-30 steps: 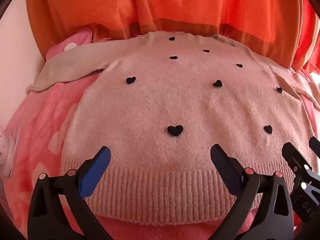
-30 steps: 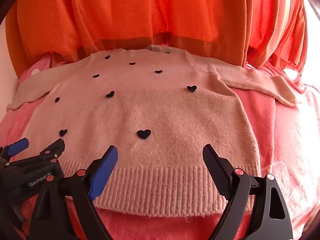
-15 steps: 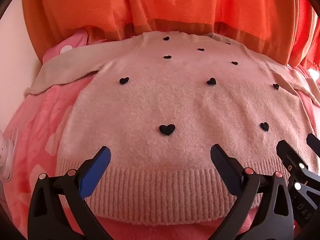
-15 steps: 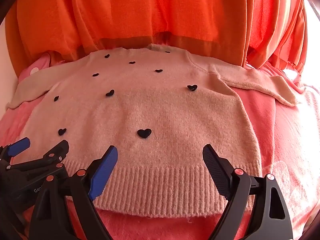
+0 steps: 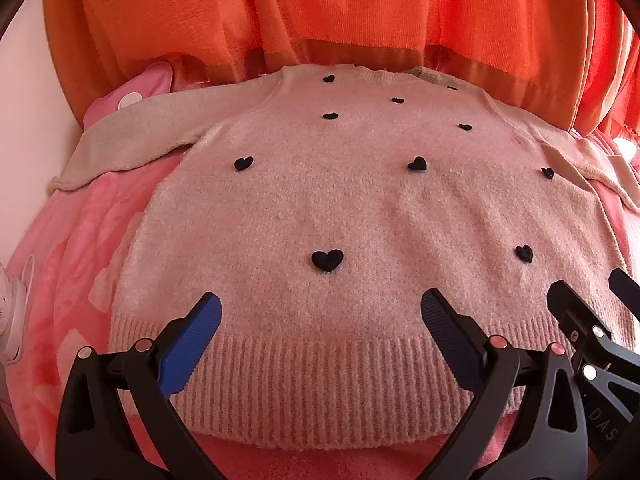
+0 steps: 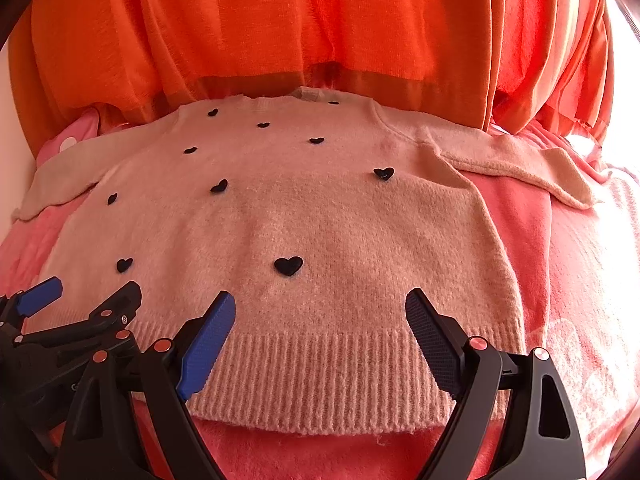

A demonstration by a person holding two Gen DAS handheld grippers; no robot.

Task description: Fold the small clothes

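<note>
A small pale pink knitted sweater [image 5: 340, 208] [image 6: 320, 220] with black hearts lies flat, front up, on a pink blanket, both sleeves spread sideways. Its ribbed hem [image 5: 320, 384] [image 6: 328, 376] is nearest to me. My left gripper [image 5: 320, 320] hovers open over the hem's left half, nothing between its fingers. Over the right half of the hem my right gripper [image 6: 320, 320] is open too and holds nothing. Each gripper shows at the edge of the other's view: the right gripper [image 5: 588, 308] and the left gripper [image 6: 88, 292].
Orange curtains [image 5: 340, 16] [image 6: 320, 20] hang right behind the sweater's collar. The pink blanket [image 5: 72, 248] [image 6: 580, 288] spreads to both sides. A pink spotted item [image 5: 140, 88] lies at the far left, a white wall [image 5: 24, 120] beyond it. A white object [image 5: 16, 320] sits at the left edge.
Both grippers have drifted slightly leftward over the hem; the sweater itself lies as before. Both stay open.
</note>
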